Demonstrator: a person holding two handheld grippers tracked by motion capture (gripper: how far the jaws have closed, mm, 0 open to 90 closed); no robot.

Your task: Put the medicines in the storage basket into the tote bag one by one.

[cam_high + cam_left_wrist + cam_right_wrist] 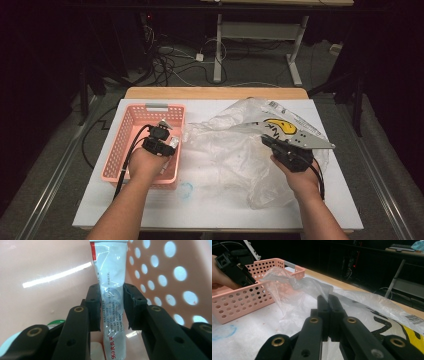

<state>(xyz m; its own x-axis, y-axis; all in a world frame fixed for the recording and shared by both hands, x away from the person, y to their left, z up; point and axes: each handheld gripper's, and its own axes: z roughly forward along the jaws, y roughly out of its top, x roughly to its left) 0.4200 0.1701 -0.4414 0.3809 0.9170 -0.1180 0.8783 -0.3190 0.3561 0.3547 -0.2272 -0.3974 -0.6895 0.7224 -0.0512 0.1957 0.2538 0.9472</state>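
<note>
A: Left gripper (111, 291), clamped on a tube (110, 270). Both pads sit against its sides, about mid-length.

B: Where is the tube?

A: Inside the pink basket (119, 145), at the left of the table (210, 207). It lies against the basket's pale floor, close to the perforated wall, running straight away from the jaws.

B: Its look?

A: White, soft-walled and flattened, with a red band along one edge near the far end. Fine print, some of it in red characters at the near end. Glossy skin, a little dented between the pads. Probably gives under pressure.

B: Right gripper (328, 298)?

A: Jaws fully together, pinching a fold of the clear plastic bag (235, 150). The bag is spread crumpled over the table's middle and right, with a yellow face print (280, 126) on it. One bunched corner reaches towards the basket rim.

B: Step in hand?

A: My reading is a transfer between basket and bag, with the tube gripped at the basket end. The direction is not certain.

B: Next move?

A: If it is coming out, lift straight up clear of the basket wall, then carry it across to the bag. The grip should stay gentle so the tube does not crease or slip out endwise. The right side needs to hold the film taut so there is an opening.
</note>
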